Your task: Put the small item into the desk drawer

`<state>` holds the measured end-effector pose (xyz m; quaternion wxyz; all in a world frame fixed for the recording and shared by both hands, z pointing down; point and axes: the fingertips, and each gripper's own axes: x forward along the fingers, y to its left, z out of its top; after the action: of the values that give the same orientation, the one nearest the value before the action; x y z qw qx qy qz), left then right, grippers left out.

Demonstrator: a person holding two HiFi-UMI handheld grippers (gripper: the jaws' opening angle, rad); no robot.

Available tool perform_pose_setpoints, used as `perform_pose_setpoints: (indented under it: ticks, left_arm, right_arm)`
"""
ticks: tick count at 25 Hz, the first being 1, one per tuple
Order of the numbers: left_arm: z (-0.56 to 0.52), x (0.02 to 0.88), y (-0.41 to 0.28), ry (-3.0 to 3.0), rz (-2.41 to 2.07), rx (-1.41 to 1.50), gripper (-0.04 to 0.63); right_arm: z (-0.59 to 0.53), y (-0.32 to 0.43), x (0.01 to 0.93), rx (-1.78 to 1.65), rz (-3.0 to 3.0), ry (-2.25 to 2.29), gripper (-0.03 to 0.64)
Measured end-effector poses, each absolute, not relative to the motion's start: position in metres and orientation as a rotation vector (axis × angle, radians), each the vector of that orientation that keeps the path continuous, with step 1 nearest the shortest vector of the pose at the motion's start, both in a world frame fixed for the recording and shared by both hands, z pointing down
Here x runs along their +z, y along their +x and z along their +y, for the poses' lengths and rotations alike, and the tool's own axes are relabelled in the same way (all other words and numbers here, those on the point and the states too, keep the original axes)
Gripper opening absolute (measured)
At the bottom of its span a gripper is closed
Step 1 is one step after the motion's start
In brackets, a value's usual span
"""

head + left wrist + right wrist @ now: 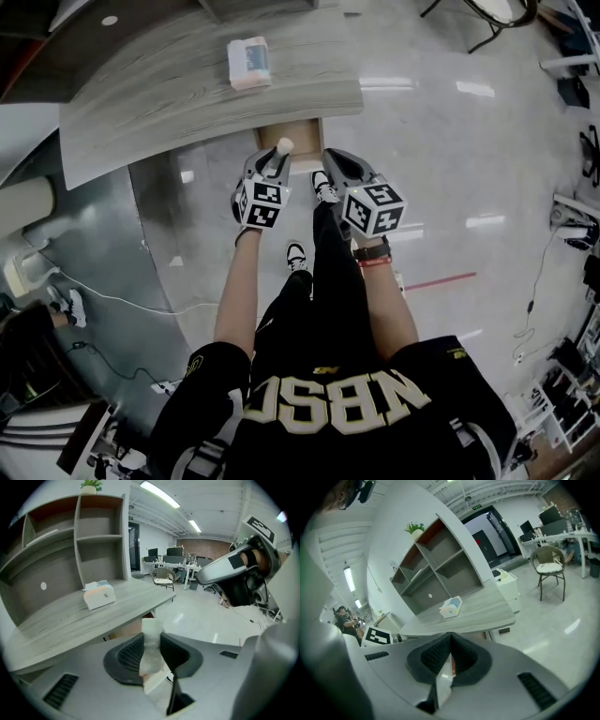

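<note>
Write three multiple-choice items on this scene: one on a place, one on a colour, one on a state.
1. The tissue box lies: A on the desk; B on the floor; C on a shelf.
2. The small item in the left gripper is: A red; B white; C black.
3. The right gripper has its jaws: A wide apart; B on the tissue box; C together, empty.
Answers: 1 A, it rests on the grey top. 2 B, white shows between the jaws. 3 C, they meet with nothing between.

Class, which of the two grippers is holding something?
The left gripper: it clamps a small white item, while the right gripper is shut and empty.
</note>
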<state>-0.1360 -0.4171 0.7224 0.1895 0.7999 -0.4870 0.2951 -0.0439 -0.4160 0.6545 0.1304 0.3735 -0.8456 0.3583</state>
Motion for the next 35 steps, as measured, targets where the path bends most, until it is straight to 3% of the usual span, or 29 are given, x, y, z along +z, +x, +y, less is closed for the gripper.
perform_pose_setpoints:
  ticks: [19, 35]
  left_arm:
    - [-0.432, 0.864, -0.095, 2.276, -1.048, 1.248, 0.123]
    - [-0.428, 0.935, -0.071, 2.256, -0.716, 1.497, 0.123]
  right_arm:
    - [-0.422, -0.021, 0.726, 1.139, -2.362, 1.072, 0.008]
    - [-0.422, 0.0, 0.761, 1.206, -2.318, 1.102, 0.008]
